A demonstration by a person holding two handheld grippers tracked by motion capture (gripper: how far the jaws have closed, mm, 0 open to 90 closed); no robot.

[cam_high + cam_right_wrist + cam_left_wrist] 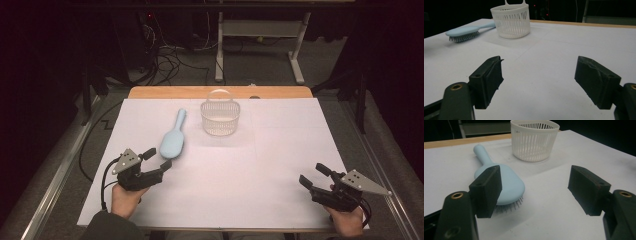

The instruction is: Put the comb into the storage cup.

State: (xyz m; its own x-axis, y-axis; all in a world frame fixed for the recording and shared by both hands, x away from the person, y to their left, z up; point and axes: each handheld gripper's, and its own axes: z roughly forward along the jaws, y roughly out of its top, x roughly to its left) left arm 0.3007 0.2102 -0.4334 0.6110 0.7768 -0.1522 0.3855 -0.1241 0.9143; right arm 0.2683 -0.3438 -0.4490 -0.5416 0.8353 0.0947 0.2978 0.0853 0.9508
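Hairbrush: pale blue hairbrush (172, 141) lies bristles down on the white table (260, 170), left of the middle, its handle pointing toward the far edge and its broad head toward the near left corner.
Basket: white slatted basket (220, 118) stands upright near the middle of the far edge, handle raised, just right of the hairbrush handle and apart from it.
Left gripper: left gripper (161, 159) sits near the near left corner, held in the person's left hand (125, 197), aimed at the head of the hairbrush; its jaws stand well apart and grip nothing. In the left gripper view the left pad (486, 191) is in front of the brush head (510, 183); whether it touches the brush cannot be told.
Right gripper: right gripper (314, 175) rests near the near right corner, well apart from hairbrush and basket, in the person's right hand (347, 220); its jaws are wide apart with only bare table between them.
Table edge: a wooden strip (170, 93) runs along the far edge.
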